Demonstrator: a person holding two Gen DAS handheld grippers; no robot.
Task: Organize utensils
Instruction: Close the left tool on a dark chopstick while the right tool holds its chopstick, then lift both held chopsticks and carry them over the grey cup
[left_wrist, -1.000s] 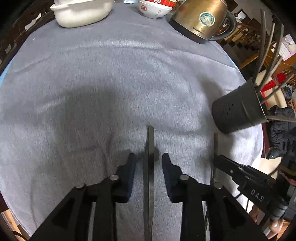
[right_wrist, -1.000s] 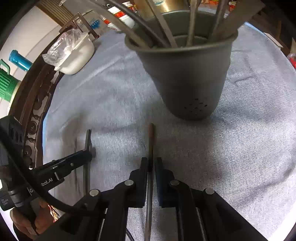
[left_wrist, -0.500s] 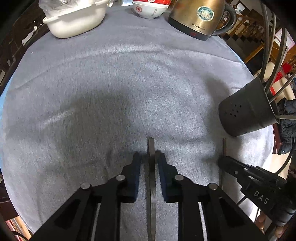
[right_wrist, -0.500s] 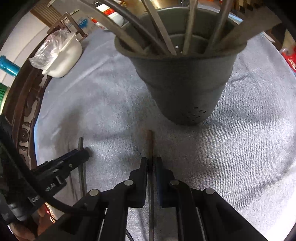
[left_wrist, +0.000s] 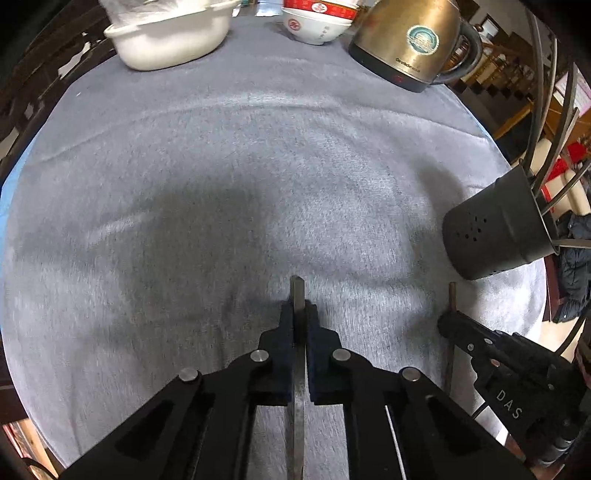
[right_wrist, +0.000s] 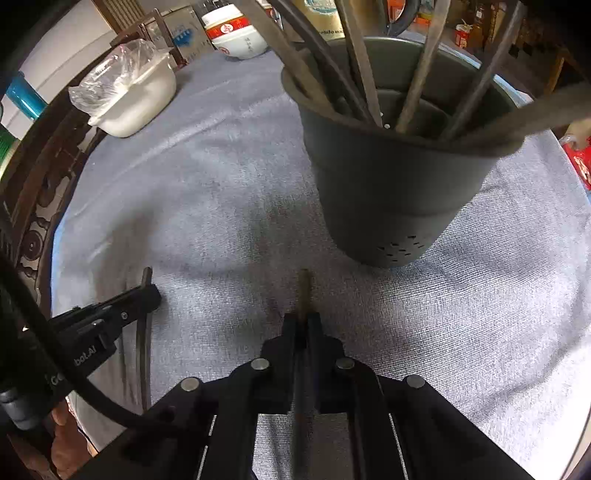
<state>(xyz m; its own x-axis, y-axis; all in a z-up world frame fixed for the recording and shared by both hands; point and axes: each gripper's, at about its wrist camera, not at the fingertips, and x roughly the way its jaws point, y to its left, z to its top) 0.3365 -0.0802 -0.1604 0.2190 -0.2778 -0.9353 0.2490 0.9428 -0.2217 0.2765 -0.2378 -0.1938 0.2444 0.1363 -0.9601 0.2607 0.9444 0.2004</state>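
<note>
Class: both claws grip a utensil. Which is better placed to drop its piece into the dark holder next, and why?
Probably the right claw: the holder stands just ahead of its thin stick. The left claw, gripping a flat utensil, sits farther off.

surface (left_wrist: 258, 155): round in outline; covered edge to edge by a grey, nappy cloth (right_wrist: 229, 206) with shallow creases.
white dish (left_wrist: 170, 37): set at the far left edge; clear plastic wrap was seen bunched in it.
bowl (left_wrist: 317, 26): white with red markings, placed at the far edge, between the dish and the kettle.
kettle (left_wrist: 410, 44): brass-coloured, on a dark base, stood at the far right.
holder (right_wrist: 395, 192): a dark perforated cup stood upright near the right edge, long handles leaning out of it.
flat utensil (left_wrist: 297, 291): laid on the cloth, well apart from the far items.
thin utensil (right_wrist: 305, 291): laid just before the holder, apart from it.
</note>
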